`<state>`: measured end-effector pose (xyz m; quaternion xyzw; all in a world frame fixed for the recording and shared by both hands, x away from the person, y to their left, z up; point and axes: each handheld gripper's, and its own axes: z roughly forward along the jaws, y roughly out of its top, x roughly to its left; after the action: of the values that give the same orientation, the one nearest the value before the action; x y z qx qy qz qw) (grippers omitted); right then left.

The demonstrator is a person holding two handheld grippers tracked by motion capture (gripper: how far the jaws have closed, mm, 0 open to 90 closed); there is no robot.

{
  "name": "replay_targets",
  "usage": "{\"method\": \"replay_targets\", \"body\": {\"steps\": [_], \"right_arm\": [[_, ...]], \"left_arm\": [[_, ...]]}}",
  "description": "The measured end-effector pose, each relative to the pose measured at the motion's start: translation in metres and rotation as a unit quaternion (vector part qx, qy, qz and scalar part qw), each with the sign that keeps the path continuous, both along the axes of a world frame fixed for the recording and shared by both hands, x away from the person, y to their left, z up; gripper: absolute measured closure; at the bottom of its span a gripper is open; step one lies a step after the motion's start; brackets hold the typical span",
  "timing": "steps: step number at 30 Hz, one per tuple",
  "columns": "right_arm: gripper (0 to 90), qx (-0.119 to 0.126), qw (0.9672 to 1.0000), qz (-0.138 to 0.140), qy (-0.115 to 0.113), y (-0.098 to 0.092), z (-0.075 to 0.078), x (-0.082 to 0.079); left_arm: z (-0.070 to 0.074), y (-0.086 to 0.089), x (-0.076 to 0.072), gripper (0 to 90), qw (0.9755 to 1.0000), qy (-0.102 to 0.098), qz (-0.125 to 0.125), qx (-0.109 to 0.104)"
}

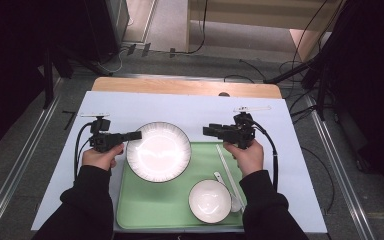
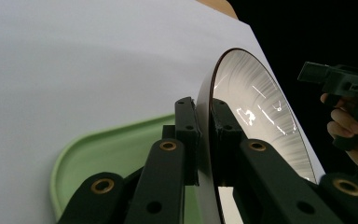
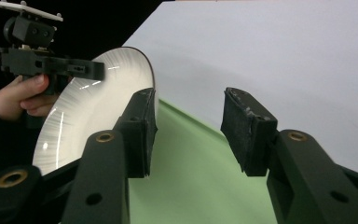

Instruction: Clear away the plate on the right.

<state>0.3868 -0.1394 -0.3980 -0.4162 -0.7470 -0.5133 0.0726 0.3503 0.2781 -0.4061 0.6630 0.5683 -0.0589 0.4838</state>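
Plate [image 1: 158, 151] sits half over the green tray [image 1: 145, 205], left rim clamped in the left gripper [image 1: 136, 135], right gripper [image 1: 207, 131] jaws apart and clear of it; bowl [image 1: 209, 201], spoon [image 1: 228, 193], chopsticks [image 1: 228, 172] untouched on tray.

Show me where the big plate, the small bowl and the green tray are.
big plate [image 1: 158, 151], high view, centre of its white face.
small bowl [image 1: 210, 201], high view, middle of its inside.
green tray [image 1: 145, 202], high view, bare floor left of the bowl.
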Motion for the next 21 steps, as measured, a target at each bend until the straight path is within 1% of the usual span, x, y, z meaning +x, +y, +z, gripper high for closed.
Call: {"method": "replay_targets", "body": {"steps": [1, 2, 4, 5, 8, 9, 12, 13, 14, 16, 17, 19, 20, 21], "right_arm": [[52.5, -0.003, 1.0000, -0.002, -0.003, -0.003, -0.001, -0.001], [52.3, -0.005, 1.0000, -0.001, -0.006, -0.007, -0.003, -0.001], [50.1, -0.008, 0.9999, -0.004, -0.011, -0.014, -0.005, -0.004], [49.6, -0.008, 0.9999, -0.006, -0.012, -0.017, -0.006, -0.005], [49.0, -0.016, 0.9996, -0.016, -0.017, -0.028, -0.009, -0.009], [49.0, -0.020, 0.9995, -0.019, -0.018, -0.031, -0.011, -0.011], [48.7, -0.021, 0.9992, -0.028, -0.017, -0.041, -0.016, -0.016], [48.4, -0.022, 0.9992, -0.029, -0.017, -0.044, -0.017, -0.018], [48.2, -0.023, 0.9991, -0.030, -0.018, -0.046, -0.018, -0.019], [47.7, -0.027, 0.9990, -0.030, -0.020, -0.050, -0.021, -0.022], [46.6, -0.027, 0.9990, -0.029, -0.021, -0.052, -0.022, -0.024], [46.1, -0.029, 0.9987, -0.026, -0.034, -0.056, -0.025, -0.027], [45.9, -0.029, 0.9986, -0.028, -0.035, -0.058, -0.026, -0.029], [45.2, -0.032, 0.9985, -0.027, -0.035, -0.061, -0.028, -0.030]], "left_arm": [[-0.001, 0.001, 0.000, 84.9, 1.0000, 0.000, -0.002, 0.001], [-0.001, 0.002, -0.001, 84.8, 1.0000, -0.001, -0.003, 0.006], [-0.002, 0.003, -0.003, 84.6, 0.9999, -0.008, -0.003, 0.012], [-0.004, 0.004, -0.005, 84.6, 0.9999, -0.008, 0.001, 0.011], [-0.010, 0.006, -0.007, 84.7, 0.9999, 0.000, 0.002, 0.010], [-0.011, 0.007, -0.008, 84.6, 0.9999, 0.001, -0.002, 0.017], [-0.013, 0.005, -0.009, 84.3, 0.9996, 0.000, -0.008, 0.029], [-0.015, 0.005, -0.009, 84.1, 0.9996, 0.004, -0.013, 0.026], [-0.018, 0.005, -0.009, 83.8, 0.9997, 0.010, -0.017, 0.016], [-0.025, 0.004, -0.007, 83.9, 0.9993, 0.027, -0.026, 0.009], [-0.027, 0.003, -0.006, 83.9, 0.9990, 0.033, -0.029, 0.010], [-0.030, 0.001, -0.006, 83.8, 0.9988, 0.034, -0.030, 0.016], [-0.031, 0.000, -0.006, 83.5, 0.9988, 0.033, -0.032, 0.019], [-0.033, 0.000, -0.006, 83.2, 0.9988, 0.034, -0.032, 0.017]]}}
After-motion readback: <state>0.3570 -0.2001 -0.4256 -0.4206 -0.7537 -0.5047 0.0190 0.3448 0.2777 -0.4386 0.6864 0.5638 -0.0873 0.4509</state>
